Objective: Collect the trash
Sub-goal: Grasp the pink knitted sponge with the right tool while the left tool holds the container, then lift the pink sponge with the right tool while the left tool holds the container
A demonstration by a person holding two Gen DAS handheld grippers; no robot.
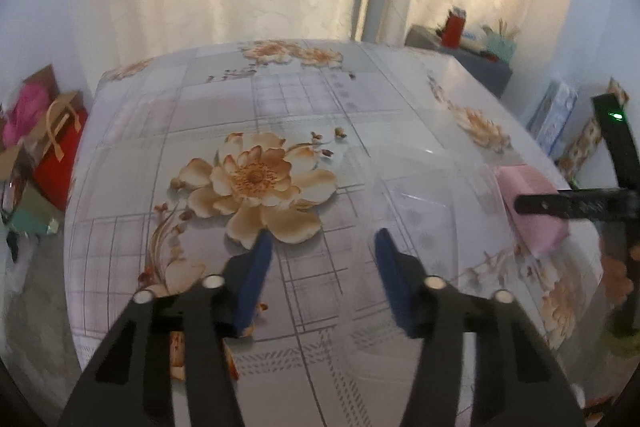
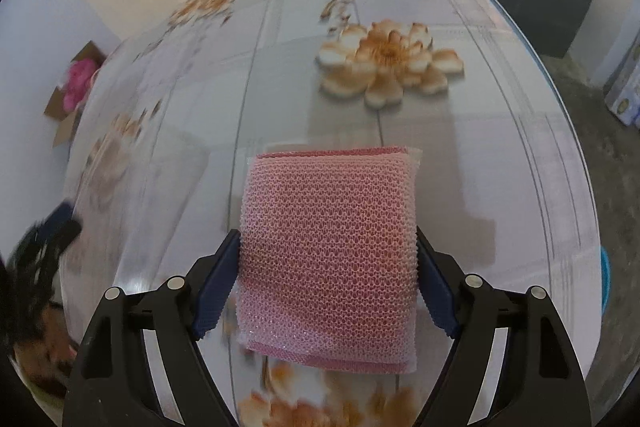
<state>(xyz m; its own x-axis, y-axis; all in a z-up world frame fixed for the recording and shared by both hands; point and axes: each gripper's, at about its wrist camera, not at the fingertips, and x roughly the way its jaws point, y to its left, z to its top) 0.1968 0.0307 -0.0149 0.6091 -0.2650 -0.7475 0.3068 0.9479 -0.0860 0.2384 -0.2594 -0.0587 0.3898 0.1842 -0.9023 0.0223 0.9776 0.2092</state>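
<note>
The right gripper (image 2: 328, 259) holds a pink mesh sponge (image 2: 328, 251), its blue pads (image 2: 216, 291) pressed against the two side edges about halfway along, so the pad sticks out forward between the fingers and a little back toward the camera. From the left wrist view the same sponge (image 1: 532, 211) shows at the far right, with a black finger of the right gripper across it, above the worktop (image 1: 304, 99) near its right edge; whether it hangs just clear of the surface or brushes it I cannot tell. The left gripper (image 1: 322, 247) is wide and holds nothing, poised over the flowered cloth just by the large printed blossom (image 1: 256, 183). The sponge looks light and soft: a netted cover over what seems a squashy core, wrapped in a thin clear film that shows as a shiny fringe at the far and near edges. That film is probably slippery, so the hold depends on the pads denting the sides rather than on friction alone; a grip across the middle of the long edges, as here, seems the safest place, since a hold at a corner or on the film's loose fringe would likely let it twist or slide out. It should bear a firm squeeze without harm. No bin or bag for the trash shows on the worktop in either view.
</note>
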